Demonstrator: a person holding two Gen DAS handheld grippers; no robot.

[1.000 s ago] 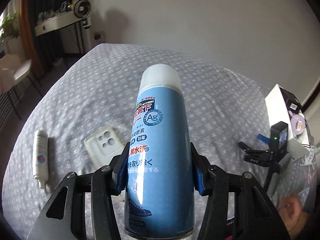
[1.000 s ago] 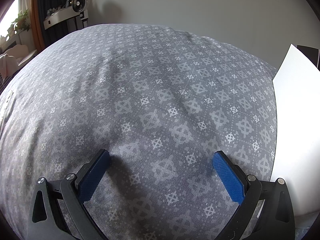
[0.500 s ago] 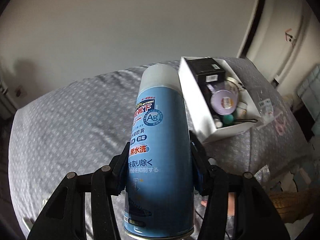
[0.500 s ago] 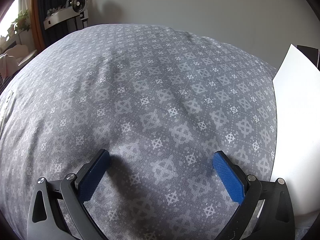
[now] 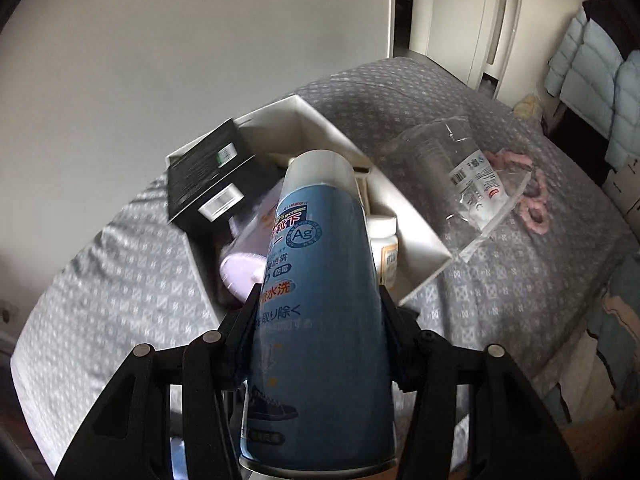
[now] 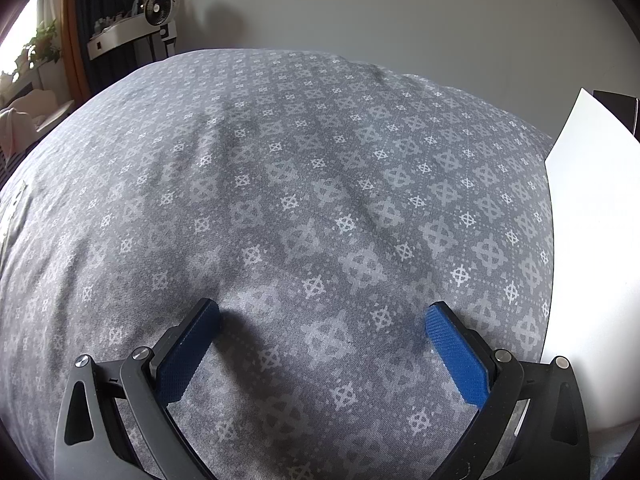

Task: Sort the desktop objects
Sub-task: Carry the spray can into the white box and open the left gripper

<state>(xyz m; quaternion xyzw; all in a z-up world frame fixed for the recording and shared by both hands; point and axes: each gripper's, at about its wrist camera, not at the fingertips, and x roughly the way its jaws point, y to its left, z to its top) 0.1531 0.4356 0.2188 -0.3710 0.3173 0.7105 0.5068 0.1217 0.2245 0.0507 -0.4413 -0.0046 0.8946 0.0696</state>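
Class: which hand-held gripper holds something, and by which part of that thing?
The left hand-held gripper clamps the blue spray can around its mid-body. The right hand-held gripper holds nothing.

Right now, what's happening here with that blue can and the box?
A person is tidying loose things off a grey patterned cover using two hand-held grippers. The left hand-held gripper is clamped on a blue spray can with a white cap, holding it in front of a white box that already contains a black carton, a pale purple item and a small jar. A clear plastic bag lies beside the box. The right hand-held gripper sits open and empty over the cover.
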